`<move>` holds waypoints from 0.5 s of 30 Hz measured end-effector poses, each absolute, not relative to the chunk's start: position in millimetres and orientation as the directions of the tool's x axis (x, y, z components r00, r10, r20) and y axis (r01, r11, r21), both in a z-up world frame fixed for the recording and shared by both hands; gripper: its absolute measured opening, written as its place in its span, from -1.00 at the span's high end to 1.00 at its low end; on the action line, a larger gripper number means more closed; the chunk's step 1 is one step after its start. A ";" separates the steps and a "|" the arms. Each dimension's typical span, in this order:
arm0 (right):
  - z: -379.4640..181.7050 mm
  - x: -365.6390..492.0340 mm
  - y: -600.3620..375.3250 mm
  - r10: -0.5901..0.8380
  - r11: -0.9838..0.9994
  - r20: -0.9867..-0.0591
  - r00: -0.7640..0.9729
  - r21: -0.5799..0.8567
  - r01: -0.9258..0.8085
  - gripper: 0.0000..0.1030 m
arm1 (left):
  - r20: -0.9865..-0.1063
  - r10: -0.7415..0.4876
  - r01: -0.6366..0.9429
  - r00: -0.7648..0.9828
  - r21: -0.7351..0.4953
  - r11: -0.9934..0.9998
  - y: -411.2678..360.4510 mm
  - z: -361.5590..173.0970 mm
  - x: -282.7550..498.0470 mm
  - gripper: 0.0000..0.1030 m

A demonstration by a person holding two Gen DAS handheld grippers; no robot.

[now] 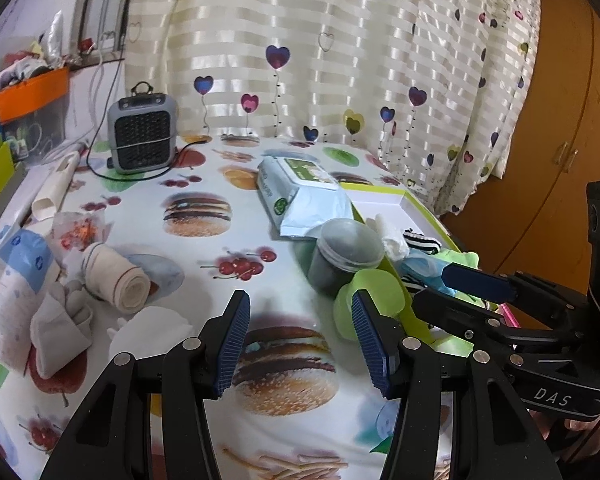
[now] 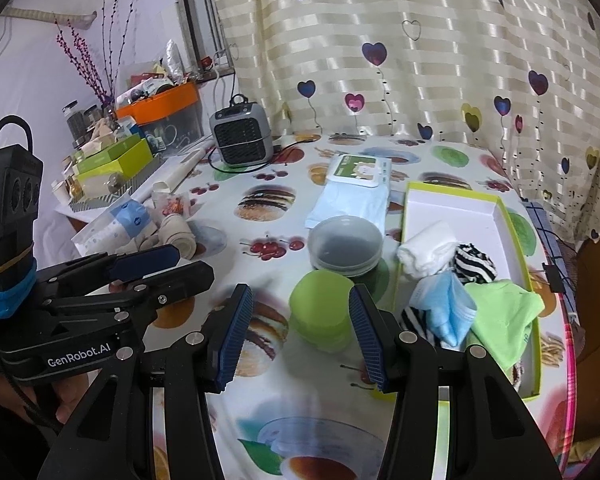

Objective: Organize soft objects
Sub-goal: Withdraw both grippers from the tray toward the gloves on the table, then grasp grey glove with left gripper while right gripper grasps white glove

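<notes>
A green-rimmed white box [image 2: 512, 216] on the right holds a white cloth [image 2: 428, 252], a striped sock [image 2: 474, 266], a blue face mask [image 2: 446, 308] and a green cloth [image 2: 504, 320]. On the left lie a rolled beige bandage [image 1: 114, 278], grey socks [image 1: 62, 324], a white pad [image 1: 152, 330] and a blue-white soft pack [image 1: 10, 280]. My left gripper [image 1: 300, 344] is open and empty over the tablecloth. My right gripper [image 2: 300, 336] is open and empty, just short of a green lidded tub [image 2: 320, 314]. The right gripper [image 1: 480, 292] shows at the left view's right edge.
A grey lidded tub [image 2: 346, 246] and a wet-wipes pack [image 2: 352, 188] stand behind the green tub. A small grey heater [image 1: 142, 132] with a cord stands at the back. Orange and green boxes [image 2: 140, 136] crowd the left shelf. A curtain [image 2: 380, 60] hangs behind.
</notes>
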State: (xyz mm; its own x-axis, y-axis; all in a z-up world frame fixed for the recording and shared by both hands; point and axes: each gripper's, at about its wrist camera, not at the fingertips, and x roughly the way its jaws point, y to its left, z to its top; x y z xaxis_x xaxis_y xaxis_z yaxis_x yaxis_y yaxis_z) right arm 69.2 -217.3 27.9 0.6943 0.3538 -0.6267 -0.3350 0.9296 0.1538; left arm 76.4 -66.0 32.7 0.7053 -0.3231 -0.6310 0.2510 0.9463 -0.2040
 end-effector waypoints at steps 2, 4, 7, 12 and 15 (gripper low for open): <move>27.5 68.8 -213.0 0.361 0.926 -0.628 0.690 0.153 -0.345 0.00 | -0.631 -0.318 0.243 0.707 -0.206 0.948 -61.4 31.7 74.9 -0.02; 27.1 68.1 -208.8 0.368 0.922 -0.628 0.686 0.154 -0.354 0.00 | -0.633 -0.307 0.228 0.711 -0.205 0.952 -55.1 30.3 73.3 -0.02; 25.7 67.6 -202.3 0.379 0.917 -0.631 0.677 0.157 -0.367 0.00 | -0.631 -0.297 0.215 0.717 -0.206 0.955 -45.5 29.3 71.0 -0.02; 24.4 66.9 -190.8 0.395 0.907 -0.634 0.665 0.155 -0.391 0.00 | -0.635 -0.268 0.175 0.725 -0.207 0.963 -21.8 23.4 65.8 -0.02; 22.0 67.7 -183.2 0.411 0.898 -0.637 0.652 0.160 -0.410 0.00 | -0.645 -0.241 0.142 0.725 -0.203 0.969 -6.7 18.4 64.0 -0.02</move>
State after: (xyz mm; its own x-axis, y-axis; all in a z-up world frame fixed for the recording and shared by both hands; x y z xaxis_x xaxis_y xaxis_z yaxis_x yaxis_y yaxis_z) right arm 67.7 -183.2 22.0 0.6522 0.4111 -0.6369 -0.4098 0.8980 0.1601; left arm 64.0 -6.7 18.4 0.7253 -0.2414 -0.6448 0.1423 0.9689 -0.2026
